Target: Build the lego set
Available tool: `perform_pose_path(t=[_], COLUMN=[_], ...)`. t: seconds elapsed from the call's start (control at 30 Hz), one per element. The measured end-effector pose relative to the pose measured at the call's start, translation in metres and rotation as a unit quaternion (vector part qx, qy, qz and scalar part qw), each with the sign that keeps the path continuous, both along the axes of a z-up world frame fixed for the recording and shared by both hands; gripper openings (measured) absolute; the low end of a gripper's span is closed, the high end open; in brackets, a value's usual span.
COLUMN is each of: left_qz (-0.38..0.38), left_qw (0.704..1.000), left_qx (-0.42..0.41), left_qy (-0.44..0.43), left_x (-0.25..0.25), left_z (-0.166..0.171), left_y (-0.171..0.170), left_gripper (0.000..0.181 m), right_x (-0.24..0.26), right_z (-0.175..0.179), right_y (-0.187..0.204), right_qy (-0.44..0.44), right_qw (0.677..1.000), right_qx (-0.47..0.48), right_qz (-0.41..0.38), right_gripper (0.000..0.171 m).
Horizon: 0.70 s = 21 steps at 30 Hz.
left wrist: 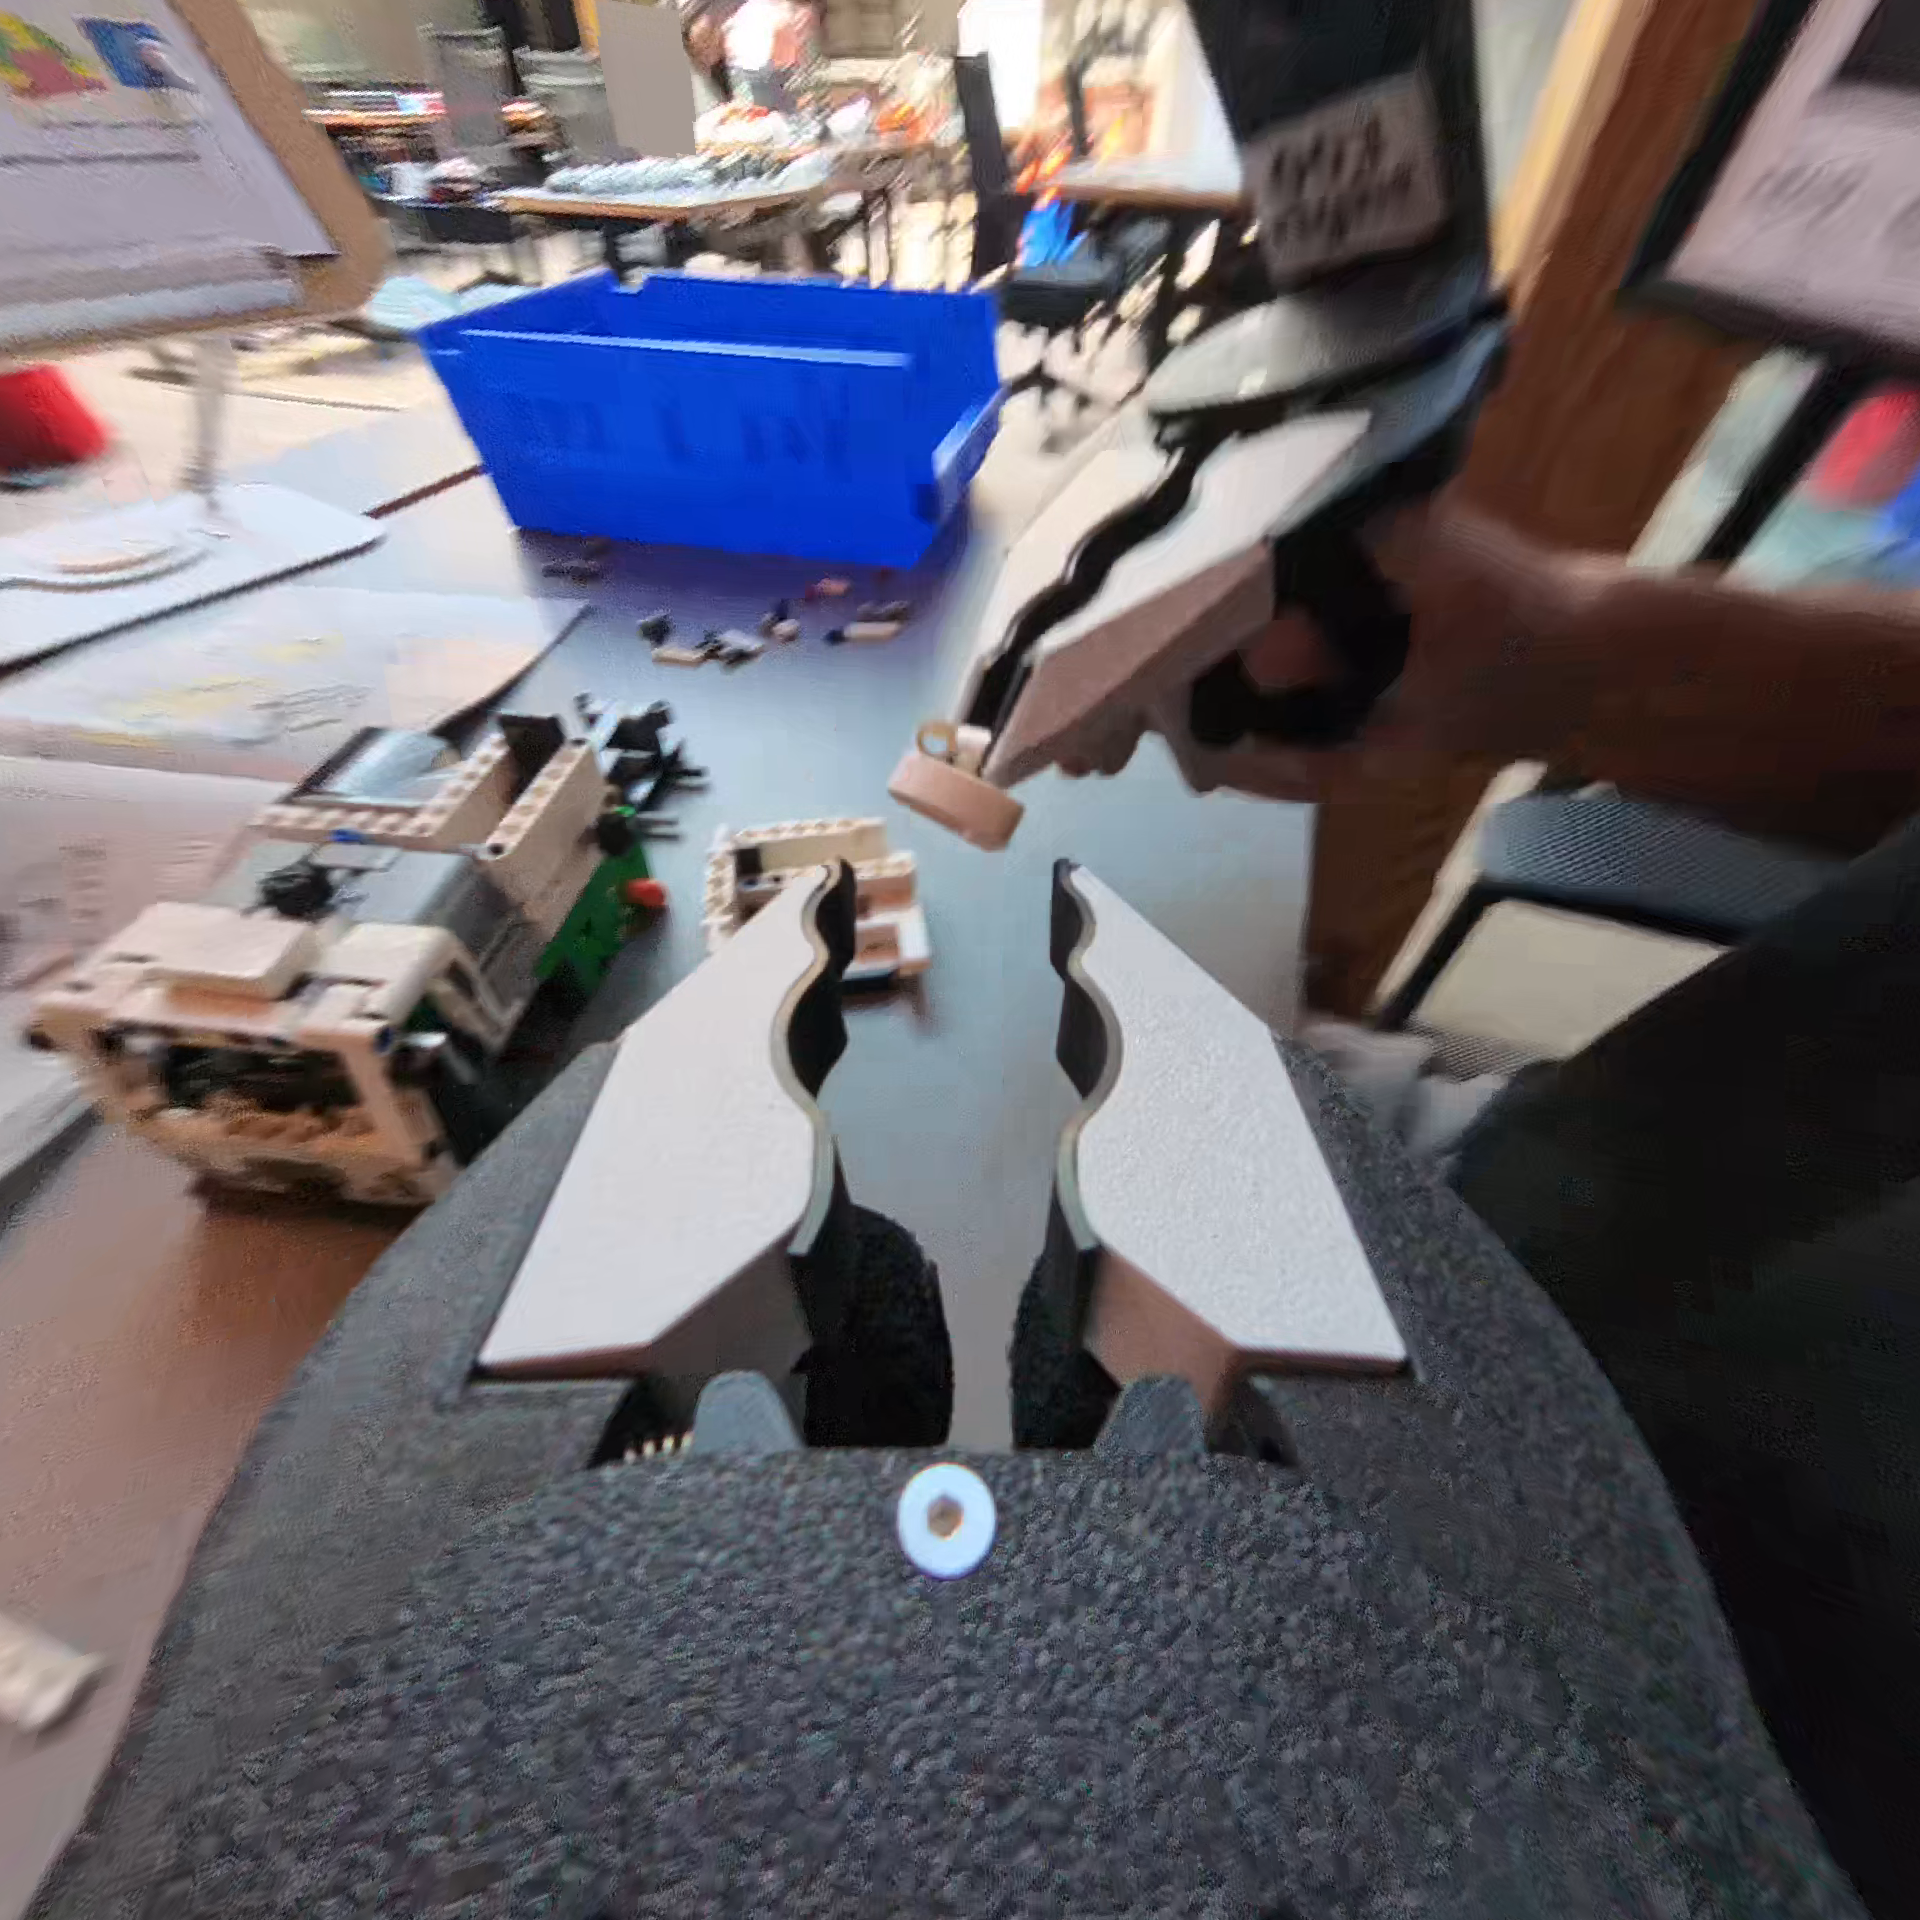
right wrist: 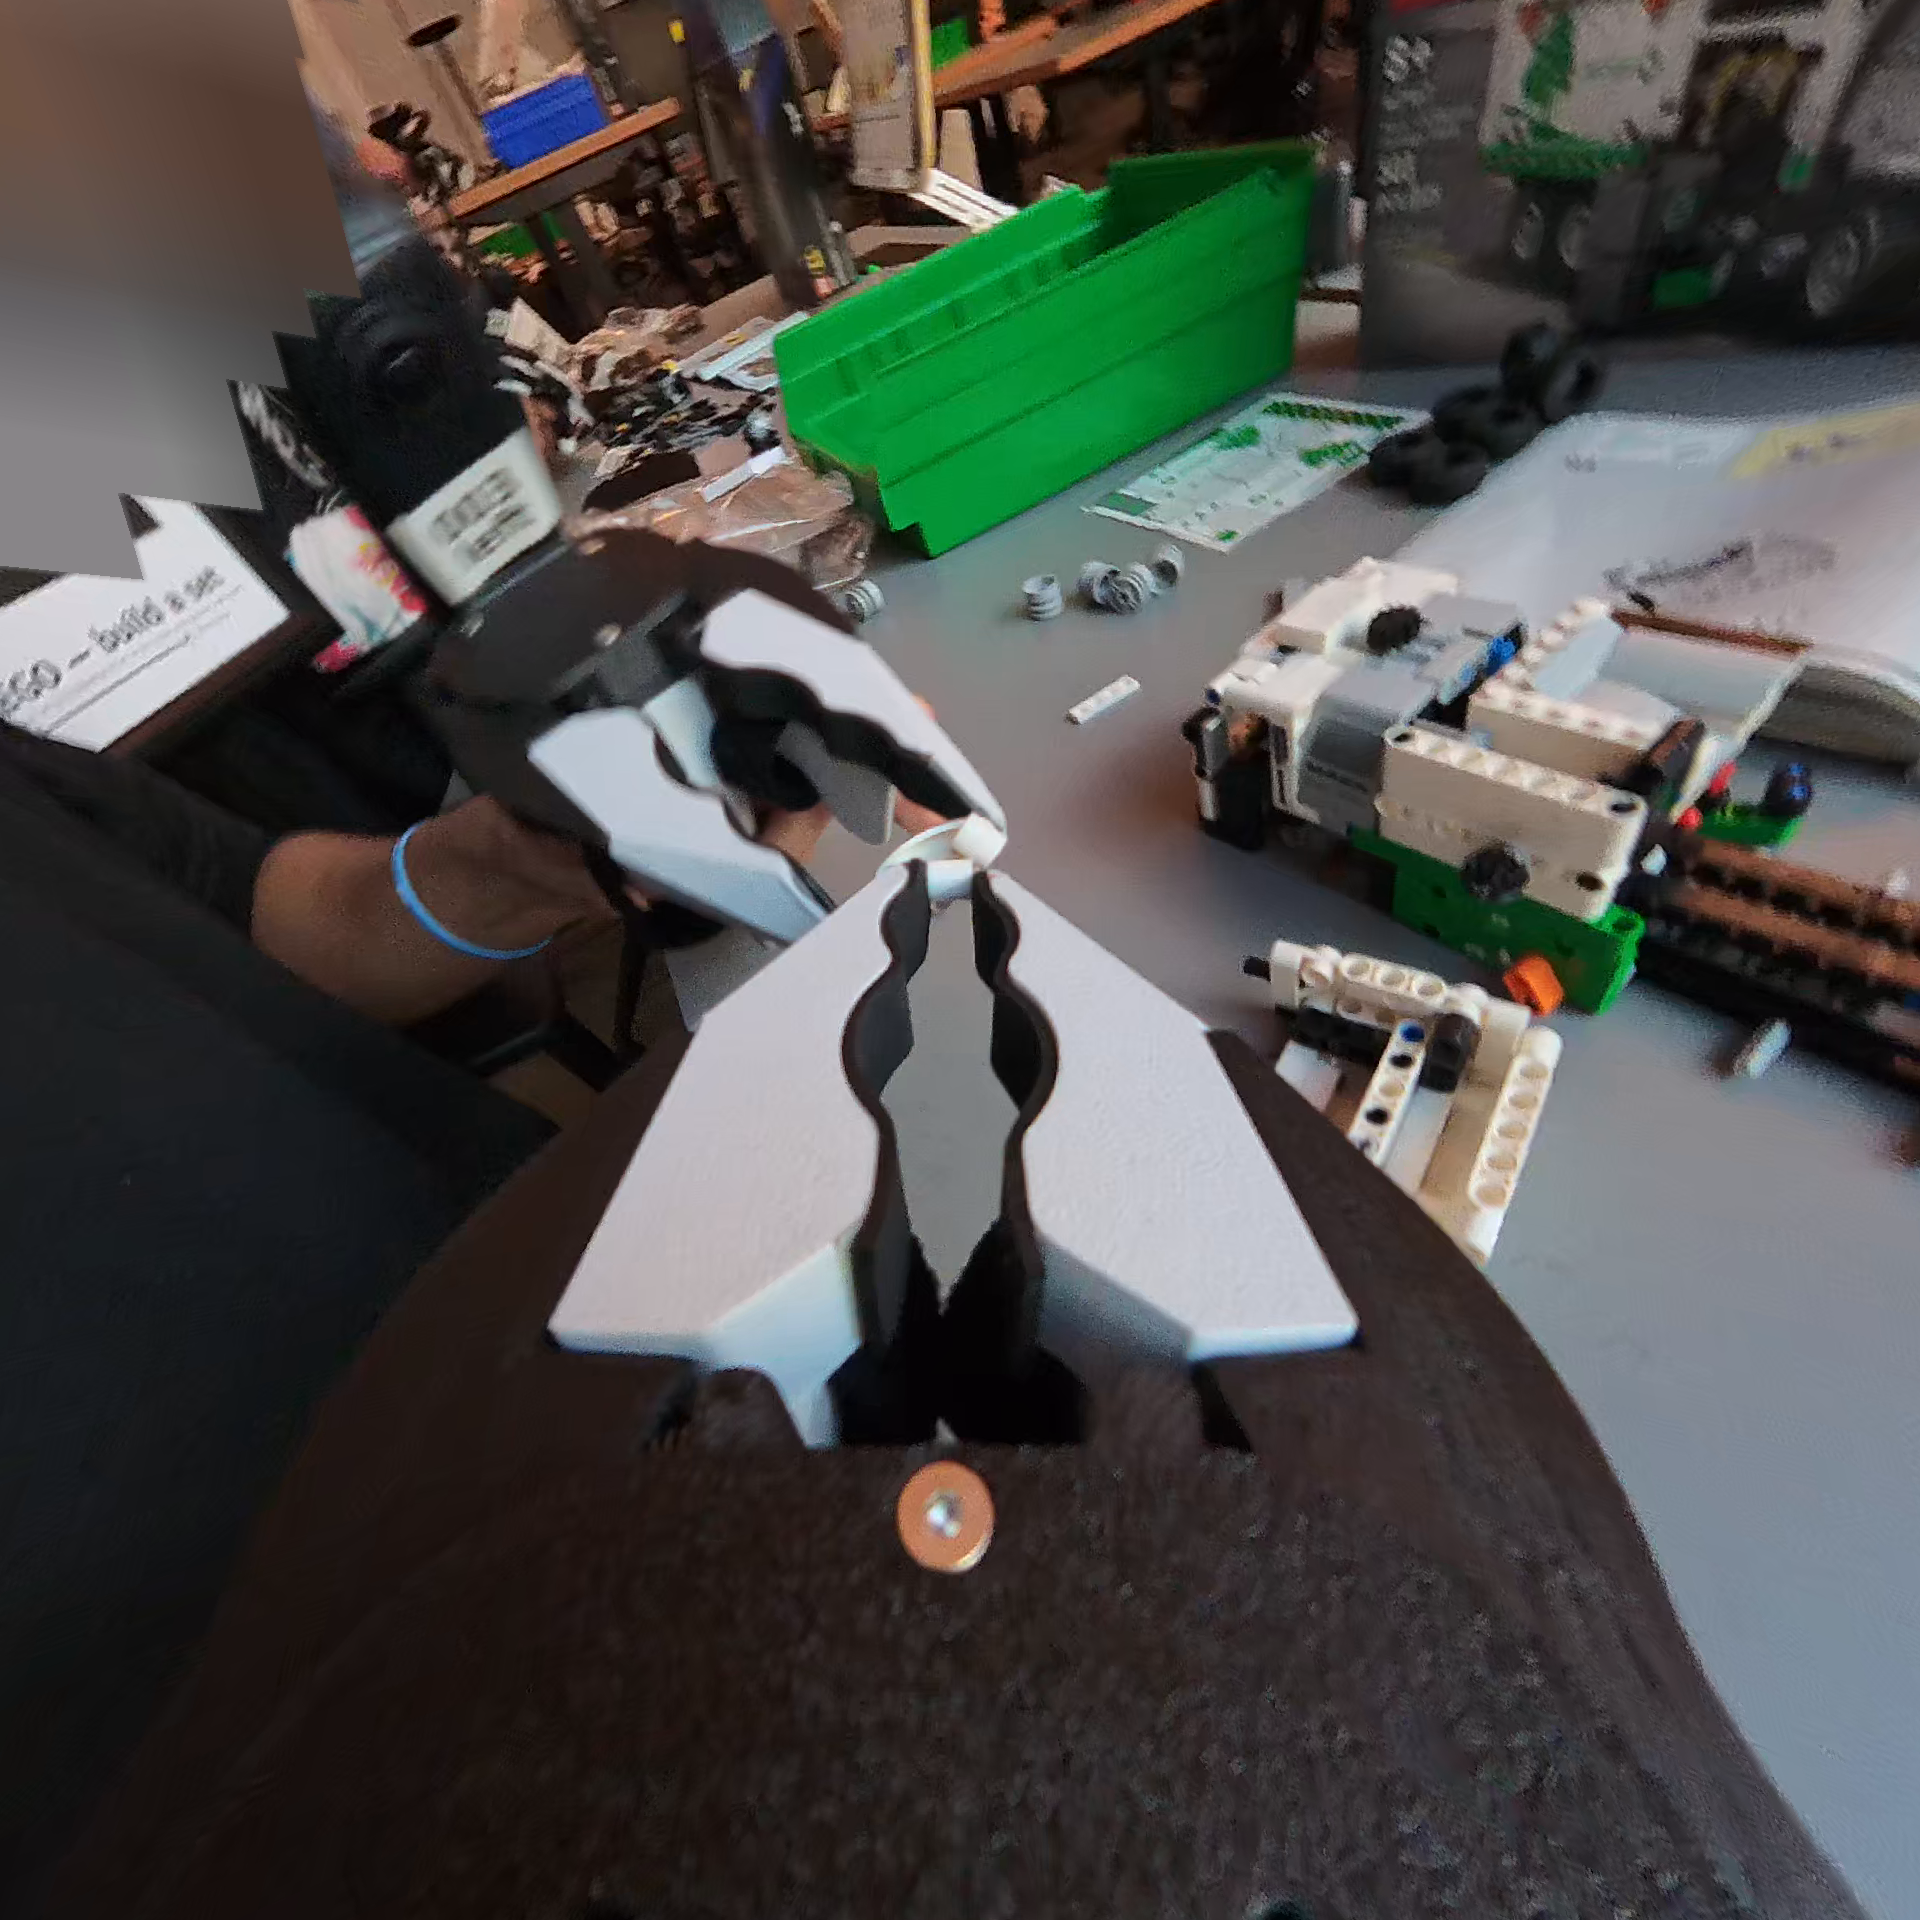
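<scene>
My right gripper (right wrist: pixel 948 883) is shut on a small white round Lego piece (right wrist: pixel 951 857) and holds it in the air above the table. In the left wrist view the right gripper (left wrist: pixel 987 743) comes in from the upper right with the piece (left wrist: pixel 958 795) at its tips. My left gripper (left wrist: pixel 951 888) is open and empty, just below and in front of that piece; it also shows in the right wrist view (right wrist: pixel 883 842). The half-built white and green Lego truck (left wrist: pixel 312 987) (right wrist: pixel 1455 769) stands on the table. A small white subassembly (left wrist: pixel 821 904) (right wrist: pixel 1423 1070) lies beside it.
A blue bin (left wrist: pixel 717 416) stands at the back with loose small parts (left wrist: pixel 748 634) in front. A green bin (right wrist: pixel 1039 343), black tyres (right wrist: pixel 1486 416), a sticker sheet (right wrist: pixel 1247 468), grey small parts (right wrist: pixel 1112 582) and an open instruction booklet (right wrist: pixel 1662 520) lie around the truck.
</scene>
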<state>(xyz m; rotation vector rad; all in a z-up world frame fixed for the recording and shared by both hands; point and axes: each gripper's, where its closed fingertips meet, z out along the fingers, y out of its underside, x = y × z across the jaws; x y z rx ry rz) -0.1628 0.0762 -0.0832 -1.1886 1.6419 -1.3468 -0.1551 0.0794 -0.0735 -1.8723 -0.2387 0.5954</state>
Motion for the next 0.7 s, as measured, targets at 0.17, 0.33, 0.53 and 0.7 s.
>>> perform_pose_path(t=[0.17,0.33,0.53,0.7], left_qz=[-0.107,-0.085,-0.087,-0.049], left_qw=[0.988,0.995,0.995,0.996], left_qx=[-0.111,-0.028,0.007,0.060], left_qy=[-0.022,-0.047,-0.043,-0.036], left_x=[-0.013,-0.015,-0.016,-0.011], left_z=[0.018,0.013,0.009,0.005], left_y=[-0.011,-0.010,-0.014,-0.007], left_gripper=[0.035,0.025,0.026,0.026], right_x=[-0.019,-0.025,-0.031,-0.027], right_z=[0.004,0.009,0.004,0.002], right_y=[-0.004,-0.005,-0.008,-0.003], right_qy=[-0.013,0.072,0.076,0.097], right_qw=[0.998,0.994,0.991,0.990], right_qx=[0.019,0.005,-0.016,-0.036], right_qz=[0.057,0.082,0.107,0.092], right_gripper=[0.007,0.007,0.007,0.007])
